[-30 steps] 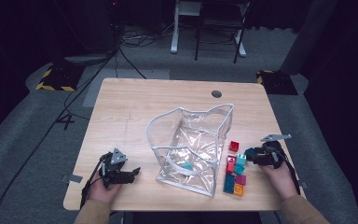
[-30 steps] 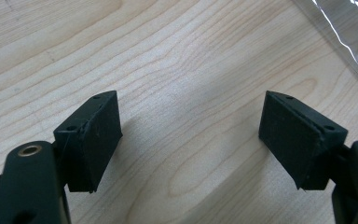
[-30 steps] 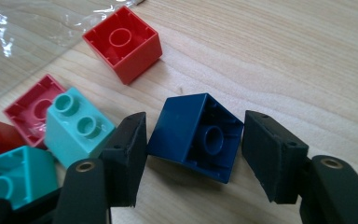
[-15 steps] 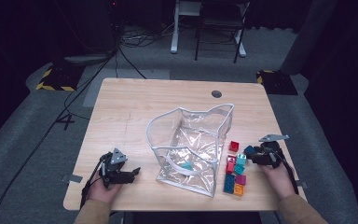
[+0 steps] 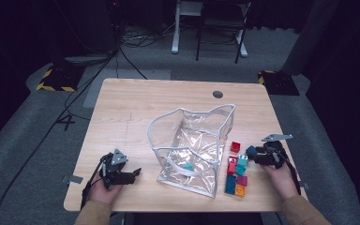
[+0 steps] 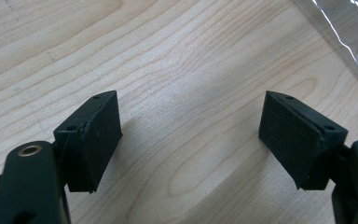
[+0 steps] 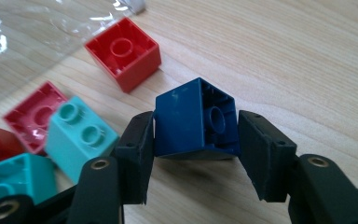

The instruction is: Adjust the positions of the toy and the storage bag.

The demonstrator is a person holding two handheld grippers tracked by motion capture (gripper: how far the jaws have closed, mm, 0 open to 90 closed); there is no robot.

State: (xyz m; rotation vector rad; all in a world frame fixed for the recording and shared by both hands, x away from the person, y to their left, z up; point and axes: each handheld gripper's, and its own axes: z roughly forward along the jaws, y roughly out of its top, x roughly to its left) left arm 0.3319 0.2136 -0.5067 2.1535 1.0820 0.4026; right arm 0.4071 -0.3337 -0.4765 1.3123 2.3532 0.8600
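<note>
The blue brick sits between the jaws of the right gripper, clamped on both sides, tilted so that its hollow underside with the round tube faces the camera. The jaws have just been closing onto it, and they hold it just above the table. In the high view the right gripper lies at the table's right edge, the brick at its tip, with a hand behind it. Just beside the brick lie other bricks: a light teal one with two studs up, touching the left jaw; a pink one behind it; a red one lying underside up, a little farther off; and another teal one at the lower left. In the high view more bricks, among them an orange one, form a loose cluster between the gripper and a clear plastic bag that stands open in the middle of the table, a teal brick inside it. Across the table, well apart from all this, the left gripper rests low over bare wood with its jaws wide and nothing between them; a corner of the bag shows at the upper right there. No writing or label can be read on any of these things.
</note>
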